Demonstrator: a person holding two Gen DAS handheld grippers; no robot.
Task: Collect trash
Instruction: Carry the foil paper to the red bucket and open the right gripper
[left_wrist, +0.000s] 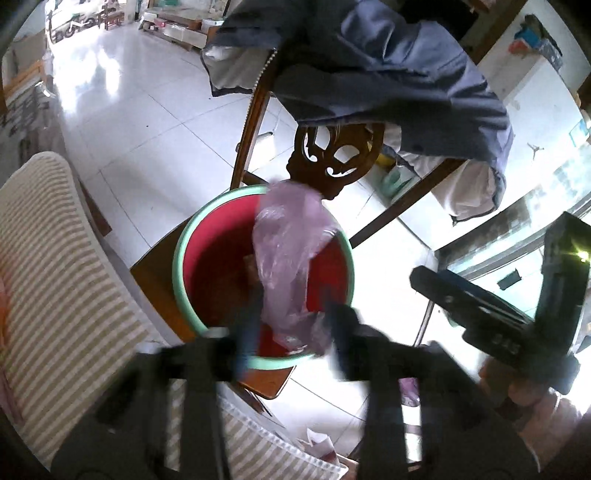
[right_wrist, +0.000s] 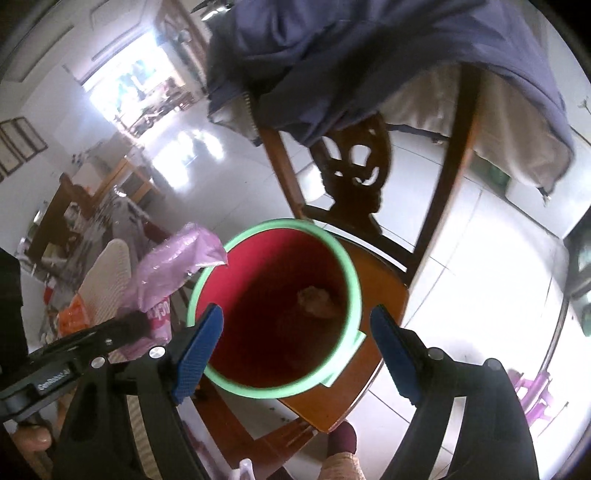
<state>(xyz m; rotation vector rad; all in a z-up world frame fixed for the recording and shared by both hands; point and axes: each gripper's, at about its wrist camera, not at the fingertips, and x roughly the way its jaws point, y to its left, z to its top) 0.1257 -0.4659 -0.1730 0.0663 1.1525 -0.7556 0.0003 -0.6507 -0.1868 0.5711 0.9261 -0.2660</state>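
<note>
A red bucket with a green rim (left_wrist: 176, 266) (right_wrist: 355, 280) stands on a wooden chair seat (right_wrist: 384, 295). A crumpled pink plastic bag (left_wrist: 288, 251) (right_wrist: 173, 266) hangs over the bucket's mouth between the blurred fingers of my left gripper (left_wrist: 291, 332). The jaws stand well apart and the bag is loose between them. My right gripper (right_wrist: 299, 354) is open over the near rim of the bucket, with nothing between its blue pads (right_wrist: 201, 354). A brownish wad of trash (right_wrist: 317, 299) lies at the bottom of the bucket.
The chair has a carved back (left_wrist: 332, 155) with a blue jacket (left_wrist: 388, 66) draped over it. A striped cushion (left_wrist: 55, 258) lies to the left. Glossy white tiles (left_wrist: 129, 122) surround the chair. A purple stool (right_wrist: 535, 391) stands at the right.
</note>
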